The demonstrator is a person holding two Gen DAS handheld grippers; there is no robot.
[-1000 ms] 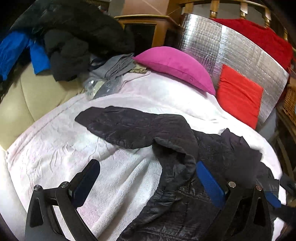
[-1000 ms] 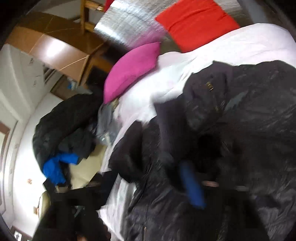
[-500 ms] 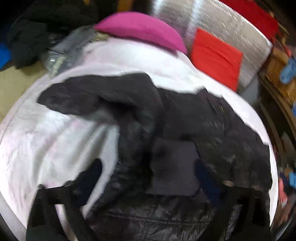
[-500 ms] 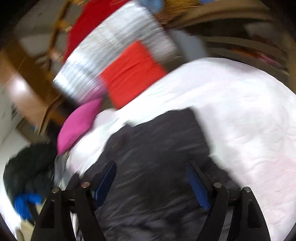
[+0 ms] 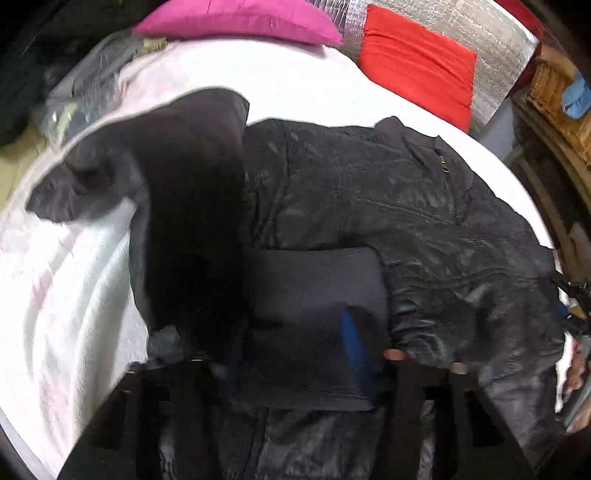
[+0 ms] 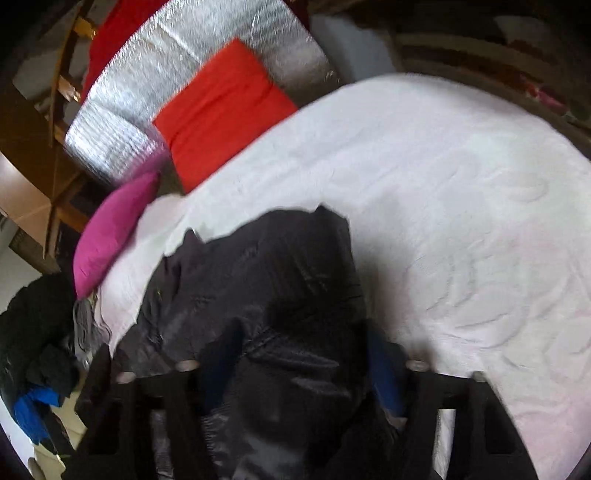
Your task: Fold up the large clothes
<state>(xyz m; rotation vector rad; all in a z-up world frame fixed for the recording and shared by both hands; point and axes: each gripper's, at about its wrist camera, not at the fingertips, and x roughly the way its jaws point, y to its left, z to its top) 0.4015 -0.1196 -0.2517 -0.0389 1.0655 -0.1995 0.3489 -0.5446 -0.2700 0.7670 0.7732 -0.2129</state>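
A black padded jacket (image 5: 388, 206) lies crumpled on the bed's white towel cover (image 5: 62, 302), one sleeve (image 5: 92, 177) flung out to the left. My left gripper (image 5: 291, 354) hovers low over the jacket's dark ribbed knit band (image 5: 314, 295). Its jaws are closing with the flat band between them, and only the right blue pad (image 5: 354, 347) shows. In the right wrist view my right gripper (image 6: 303, 373) is closing at the jacket's (image 6: 258, 280) near right edge. A raised fold fills the gap and touches both blue pads (image 6: 384, 369).
A magenta pillow (image 5: 240, 14), a red cushion (image 5: 417, 70) and a silver quilted panel (image 6: 192, 74) line the head of the bed. Dark and blue clothes (image 6: 37, 350) are heaped at the left. A wicker basket (image 5: 554, 96) stands on the right. A person's hand (image 5: 572, 369) shows at the right edge.
Both grippers have dropped onto the jacket and their jaws have narrowed. The left one swung right from the sleeve to the ribbed band. The right one moved to the jacket's right edge.
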